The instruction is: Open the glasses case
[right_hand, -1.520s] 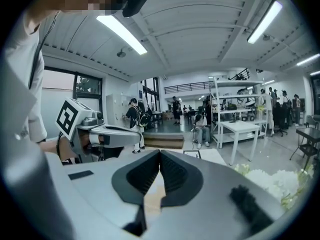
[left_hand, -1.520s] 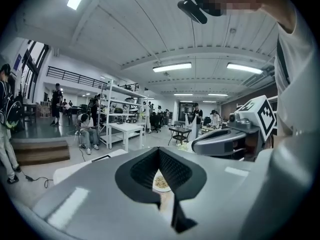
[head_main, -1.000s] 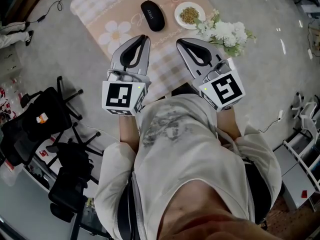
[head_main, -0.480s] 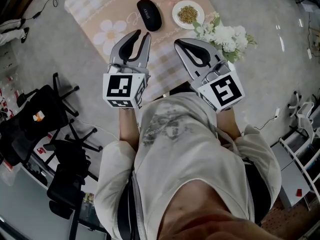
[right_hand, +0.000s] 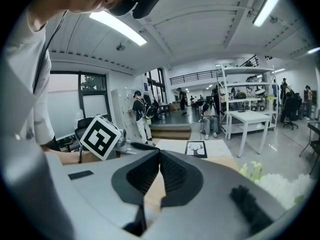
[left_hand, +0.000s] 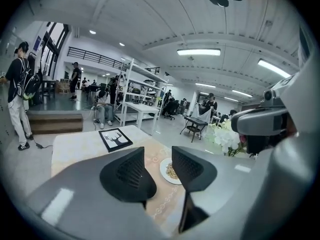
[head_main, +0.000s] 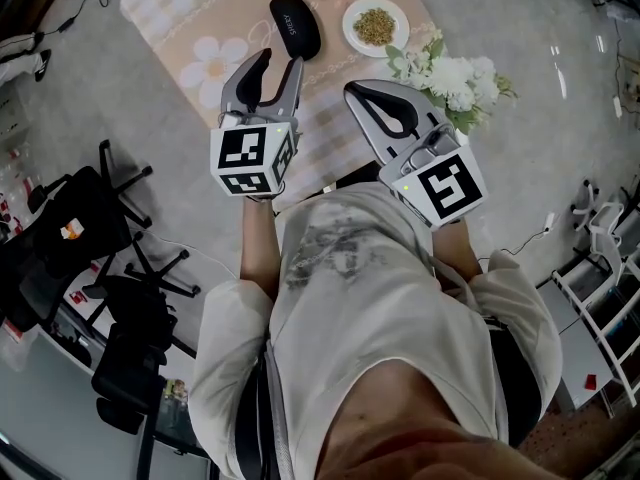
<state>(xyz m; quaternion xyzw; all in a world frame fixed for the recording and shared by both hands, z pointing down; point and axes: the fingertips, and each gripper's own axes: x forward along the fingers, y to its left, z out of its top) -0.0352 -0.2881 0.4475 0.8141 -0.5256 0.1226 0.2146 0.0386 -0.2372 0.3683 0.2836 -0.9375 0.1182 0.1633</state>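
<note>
Counter: here's the counter (head_main: 325,133), dressed in a pink checked cloth (head_main: 170,8) with a big white flower print.
Floor: smooth grey floor (head_main: 130,118) all around, with black office chairs (head_main: 70,238) clustered off to the left.
Room: a big open hall with strip lights (left_hand: 198,51) overhead and a tall white shelving rack (left_hand: 135,91). A person with a backpack (left_hand: 20,94) stands by the wall and more people sit further back.
Glasses case: one black glasses case (head_main: 295,25), lid down, at the far side of the cloth, just left of the plate and just ahead of the left claw's tips.
Plate: one white plate (head_main: 375,25) with a little heap of grains.
Flowers: one bunch of white flowers (head_main: 450,73) at the counter's right edge.
Picture: one framed deer picture (left_hand: 115,139) at the far end.
Left claw: the left claw (left_hand: 157,169) has just been spreading. Its jaws stand apart with nothing between them, and the plate shows through the gap.
Right claw: the right claw (right_hand: 160,171) is pressed together and empty, hanging over the near edge of the counter.
</note>
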